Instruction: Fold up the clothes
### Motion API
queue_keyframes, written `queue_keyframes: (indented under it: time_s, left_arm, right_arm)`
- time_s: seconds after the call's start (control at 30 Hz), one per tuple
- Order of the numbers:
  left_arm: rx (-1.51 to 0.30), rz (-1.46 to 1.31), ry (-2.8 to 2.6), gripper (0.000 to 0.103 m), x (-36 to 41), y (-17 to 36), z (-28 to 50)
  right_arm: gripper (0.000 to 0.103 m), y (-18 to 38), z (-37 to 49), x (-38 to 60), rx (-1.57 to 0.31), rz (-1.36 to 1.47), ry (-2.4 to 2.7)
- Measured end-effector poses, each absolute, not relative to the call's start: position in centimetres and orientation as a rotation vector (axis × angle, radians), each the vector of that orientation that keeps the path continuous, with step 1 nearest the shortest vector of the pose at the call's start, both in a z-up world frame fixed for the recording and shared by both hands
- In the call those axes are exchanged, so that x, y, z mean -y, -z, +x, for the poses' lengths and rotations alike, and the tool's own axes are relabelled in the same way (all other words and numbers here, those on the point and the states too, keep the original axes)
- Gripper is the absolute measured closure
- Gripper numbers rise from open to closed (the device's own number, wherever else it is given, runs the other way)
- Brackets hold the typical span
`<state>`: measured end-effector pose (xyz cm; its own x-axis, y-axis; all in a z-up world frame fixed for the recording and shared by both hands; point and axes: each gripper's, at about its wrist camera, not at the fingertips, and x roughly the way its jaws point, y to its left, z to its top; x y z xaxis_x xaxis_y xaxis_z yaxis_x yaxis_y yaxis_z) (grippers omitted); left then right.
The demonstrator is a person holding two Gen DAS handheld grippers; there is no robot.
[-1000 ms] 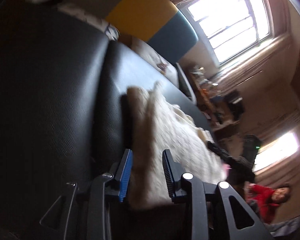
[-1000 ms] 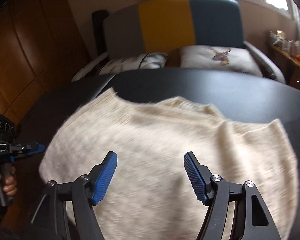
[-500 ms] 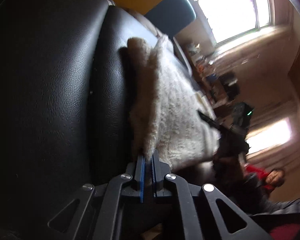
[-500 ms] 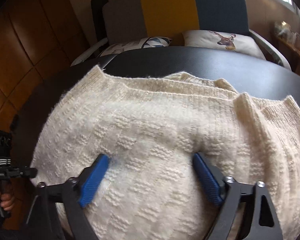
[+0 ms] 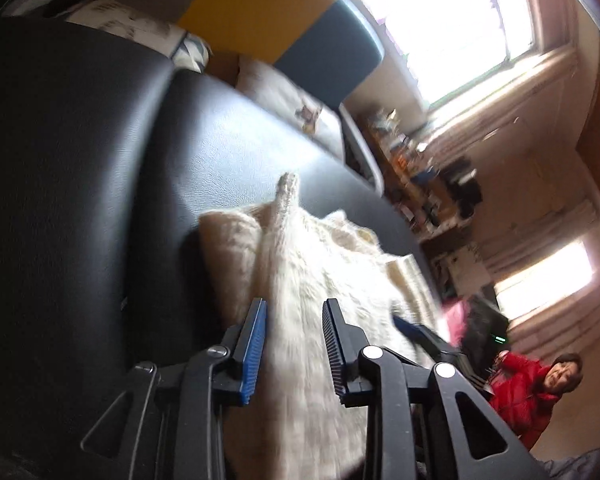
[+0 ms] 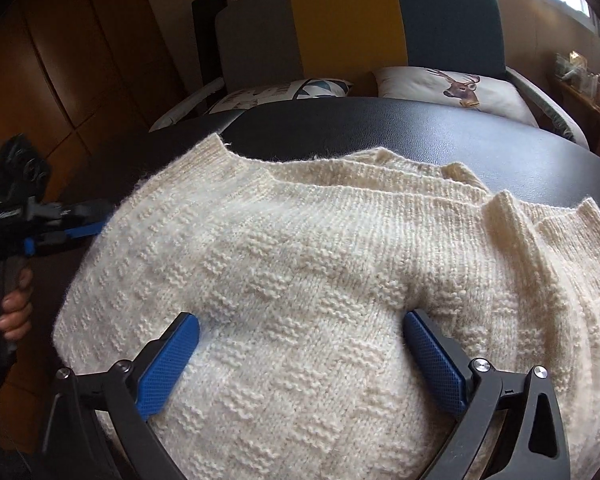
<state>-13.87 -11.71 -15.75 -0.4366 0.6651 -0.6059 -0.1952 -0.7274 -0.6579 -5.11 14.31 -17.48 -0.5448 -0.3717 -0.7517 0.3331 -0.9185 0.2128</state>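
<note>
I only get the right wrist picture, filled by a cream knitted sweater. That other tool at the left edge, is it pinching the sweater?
Observer: No. The left wrist view shows the left tool open, its blue pads on either side of an edge of the cream knitted sweater and not closed on it.
Operator: Does the sweater lie flat there?
Observer: Not quite. A ridge of knit rises to a ribbed tip above the black padded leather surface.
Operator: Is anyone else in the room?
Observer: Yes, a person in a red jacket, well beyond the sweater.
</note>
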Motion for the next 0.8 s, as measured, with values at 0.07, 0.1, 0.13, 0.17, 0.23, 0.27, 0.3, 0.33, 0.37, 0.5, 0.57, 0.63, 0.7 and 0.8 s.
queue_keyframes:
  time_s: [0.07,0.1,0.13,0.17,0.23,0.27,0.3,0.33,0.37,0.5,0.57,0.63,0.7,0.8]
  left_arm:
    - [0.636,-1.265,-2.187,0.098,10.3,15.6,-15.4]
    - [0.62,-1.28,-2.209,0.098,10.0,15.7,-15.3]
    - [0.66,-1.308,-2.229,0.098,10.5,16.3,-14.9]
    - [0.728,-1.341,-2.241,0.098,11.3,17.1,-14.4]
    - [0.828,-1.341,-2.26,0.098,11.8,18.1,-13.6]
    - [0.875,-1.333,-2.268,0.098,12.0,18.4,-13.2]
    - [0.894,-1.334,-2.284,0.098,11.9,18.4,-12.9]
    - [0.898,-1.338,-2.305,0.095,11.7,18.0,-12.7]
    - [0.891,-1.342,-2.339,0.093,11.5,17.4,-12.7]
    - [0.8,-1.263,-2.499,0.089,10.1,13.1,-11.5]
    - [0.728,-1.242,-2.463,0.085,8.4,12.5,-10.9]
    - [0.653,-1.225,-2.402,0.085,6.4,12.3,-10.3]
    - [0.579,-1.207,-2.339,0.085,4.4,12.1,-9.6]
    - [0.473,-1.178,-2.244,0.084,1.5,11.8,-8.7]
  right_arm:
    - [0.0,17.5,-5.0,-14.4,0.068,1.198,2.454]
    - [0.0,17.5,-4.9,-14.5,0.071,1.192,2.454]
    - [0.0,17.6,-4.9,-14.4,0.067,1.187,2.454]
    - [0.0,17.6,-4.9,-14.4,0.064,1.182,2.455]
    - [0.0,17.7,-4.9,-14.3,0.058,1.173,2.456]
    - [0.0,17.7,-5.0,-14.2,0.053,1.176,2.455]
    - [0.0,17.7,-5.0,-14.1,0.048,1.179,2.454]
    - [0.0,17.5,-5.0,-14.4,0.063,1.175,2.447]
    - [0.0,17.4,-5.0,-14.6,0.079,1.171,2.438]
    - [0.0,15.7,-4.2,-16.7,0.196,1.138,2.381]
    - [0.0,14.1,-3.2,-19.0,0.276,1.105,2.364]
    - [0.0,12.9,-1.5,-22.6,0.367,1.075,2.361]
    - [0.0,11.9,0.4,-27.0,0.445,1.074,2.378]
    - [0.0,11.2,2.8,-33.8,0.554,1.107,2.45]
